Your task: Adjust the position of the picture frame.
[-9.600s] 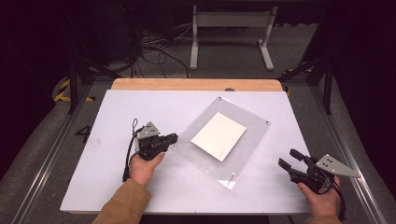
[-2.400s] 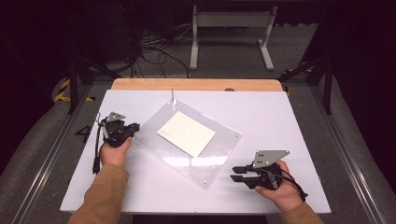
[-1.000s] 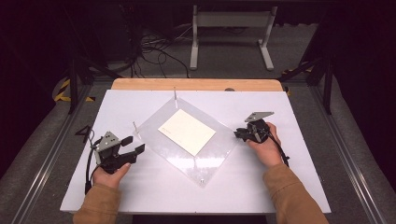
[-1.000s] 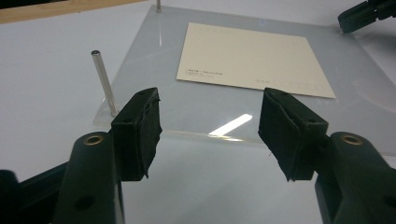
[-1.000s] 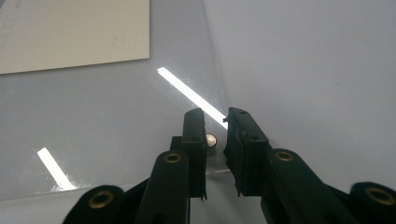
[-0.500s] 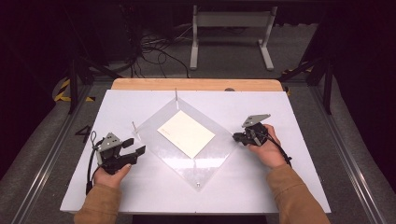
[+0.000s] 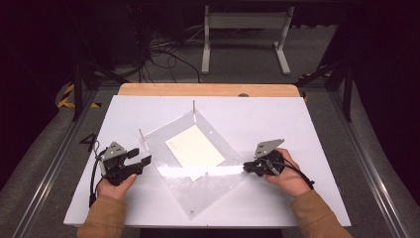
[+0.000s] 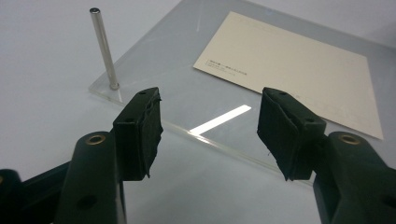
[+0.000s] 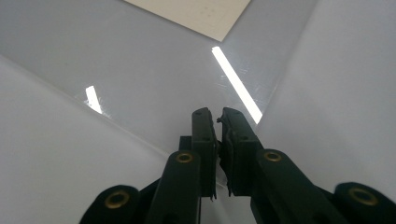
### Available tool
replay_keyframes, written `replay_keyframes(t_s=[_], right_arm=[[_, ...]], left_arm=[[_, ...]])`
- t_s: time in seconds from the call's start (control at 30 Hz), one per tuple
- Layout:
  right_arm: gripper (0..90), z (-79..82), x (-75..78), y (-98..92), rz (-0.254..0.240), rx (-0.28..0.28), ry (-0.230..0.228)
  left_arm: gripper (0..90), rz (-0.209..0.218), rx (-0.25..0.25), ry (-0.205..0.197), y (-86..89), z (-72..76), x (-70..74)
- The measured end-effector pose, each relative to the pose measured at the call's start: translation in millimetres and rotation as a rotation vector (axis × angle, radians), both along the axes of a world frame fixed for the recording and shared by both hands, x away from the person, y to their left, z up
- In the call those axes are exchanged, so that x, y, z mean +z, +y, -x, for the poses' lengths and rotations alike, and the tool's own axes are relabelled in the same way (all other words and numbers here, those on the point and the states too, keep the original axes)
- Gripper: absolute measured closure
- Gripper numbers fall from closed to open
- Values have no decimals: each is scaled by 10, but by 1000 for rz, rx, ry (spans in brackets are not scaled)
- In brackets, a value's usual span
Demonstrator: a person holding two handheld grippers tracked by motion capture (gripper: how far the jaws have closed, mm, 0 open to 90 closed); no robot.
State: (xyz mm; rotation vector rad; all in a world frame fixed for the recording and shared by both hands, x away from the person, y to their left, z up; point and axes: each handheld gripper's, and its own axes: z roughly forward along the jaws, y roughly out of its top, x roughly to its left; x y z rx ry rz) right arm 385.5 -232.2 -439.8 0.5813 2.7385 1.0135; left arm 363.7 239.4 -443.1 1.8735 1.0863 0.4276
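A square clear plate [image 7: 213, 188] lies cornerwise on the white table, with a cream card [image 7: 194, 151] on its middle. Thin metal posts [image 7: 193, 106] stand at its far and left corners. My right gripper [image 7: 246, 167] is at the plate's right corner, its jaws shut on that corner. In the right gripper view the plate [image 9: 140, 70] narrows to a point between the closed jaws of the right gripper [image 9: 218, 116]. My left gripper [image 7: 141, 156] rests open just off the plate's left edge. In the left gripper view the left gripper [image 8: 210, 126] faces the plate edge [image 8: 187, 93], a post [image 8: 103, 49] and the card [image 8: 289, 65].
The white table top [image 7: 307, 124] has bare room on all sides of the plate. A wooden strip [image 7: 208, 89] runs along its far edge. Beyond it are a dark floor with cables [image 7: 168, 49] and a pale metal stand [image 7: 245, 29].
My right gripper has moved toward the near edge with the plate's right corner, and the plate has turned clockwise. The left gripper has stayed put.
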Motion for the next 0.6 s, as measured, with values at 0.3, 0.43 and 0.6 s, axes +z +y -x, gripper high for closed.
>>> replay_keyframes(t_s=[0.3, 0.43, 0.6], right_arm=[[836, 341, -16, 159, -8, 126, 22], [836, 468, 4, 279, 22, 189, 31], [834, 481, 3, 290, 21, 190, 34]], left_arm=[[394, -14, 156, 8, 76, -221, -26], [399, -21, 199, 12, 104, -423, -71], [452, -38, 195, -6, 42, -597, -58]])
